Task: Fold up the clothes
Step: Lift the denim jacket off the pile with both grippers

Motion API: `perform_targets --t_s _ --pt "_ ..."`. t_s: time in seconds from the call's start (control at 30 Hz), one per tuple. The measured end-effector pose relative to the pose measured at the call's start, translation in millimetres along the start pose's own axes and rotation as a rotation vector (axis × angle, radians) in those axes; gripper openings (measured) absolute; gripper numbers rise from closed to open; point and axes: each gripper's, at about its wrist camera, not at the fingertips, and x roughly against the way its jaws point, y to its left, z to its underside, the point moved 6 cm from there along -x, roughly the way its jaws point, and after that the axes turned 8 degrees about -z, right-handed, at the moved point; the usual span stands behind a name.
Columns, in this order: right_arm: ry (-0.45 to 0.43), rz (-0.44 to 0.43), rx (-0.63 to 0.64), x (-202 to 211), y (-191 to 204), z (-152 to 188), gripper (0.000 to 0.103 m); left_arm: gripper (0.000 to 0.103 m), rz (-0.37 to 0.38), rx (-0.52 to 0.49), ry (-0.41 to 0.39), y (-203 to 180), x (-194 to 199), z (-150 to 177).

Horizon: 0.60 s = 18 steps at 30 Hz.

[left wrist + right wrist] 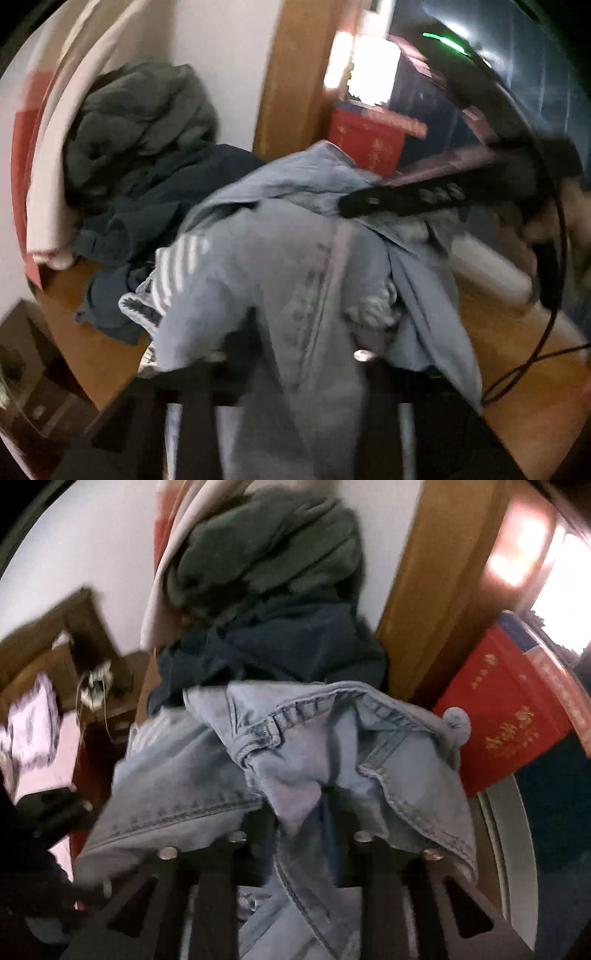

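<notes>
Light blue jeans (295,266) hang over the front of my left gripper (295,354). The denim runs down between its two dark fingers, which are shut on it. In the right wrist view the jeans' waistband (295,705) bunches above my right gripper (306,823), whose jaws pinch a fold of the same denim. One black finger (406,199) of the right gripper reaches in from the right, its tip at the jeans. A grey-and-white striped garment (181,266) lies under the jeans at the left. Both views are motion-blurred.
Behind the jeans lie a navy garment (155,199) and a crumpled grey-green one (140,122) against the white wall. All rest on a wooden table (92,332). A red box (509,709) and a wooden post (291,74) stand at the back right. A black cable (546,325) loops at the right.
</notes>
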Motion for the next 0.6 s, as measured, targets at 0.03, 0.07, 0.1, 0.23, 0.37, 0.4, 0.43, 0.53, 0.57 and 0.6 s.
perform_targets --t_s 0.03,0.07,0.1,0.23,0.37,0.4,0.43,0.53,0.57,0.6 --pt "-0.034 0.001 0.015 12 4 -1 0.017 0.016 0.026 0.026 -0.001 3 3 -2" --pt "-0.072 -0.003 0.022 26 10 -2 0.014 0.014 0.036 0.035 -0.008 4 7 -4" --pt "-0.111 -0.012 0.022 42 15 -3 0.011 0.013 0.037 0.03 -0.021 2 12 -8" --pt "-0.27 0.004 0.066 115 37 -8 0.009 0.012 0.028 -0.022 -0.113 -14 37 -21" --pt "-0.333 0.022 0.069 150 48 5 0.009 0.011 0.051 -0.045 -0.153 -27 62 -27" --pt "-0.368 0.018 0.054 163 48 12 0.009 0.011 0.053 -0.053 -0.164 -30 67 -28" --pt "-0.406 0.018 0.039 176 48 17 0.009 0.011 0.05 -0.063 -0.18 -32 73 -28" --pt "-0.538 0.03 -0.016 229 46 32 0.009 0.011 0.066 -0.082 -0.229 -40 95 -27" --pt "-0.566 0.038 -0.031 243 45 38 0.009 0.011 0.079 -0.089 -0.243 -43 105 -27" --pt "-0.593 0.051 -0.041 259 44 45 0.009 0.011 0.093 -0.099 -0.26 -46 115 -27"
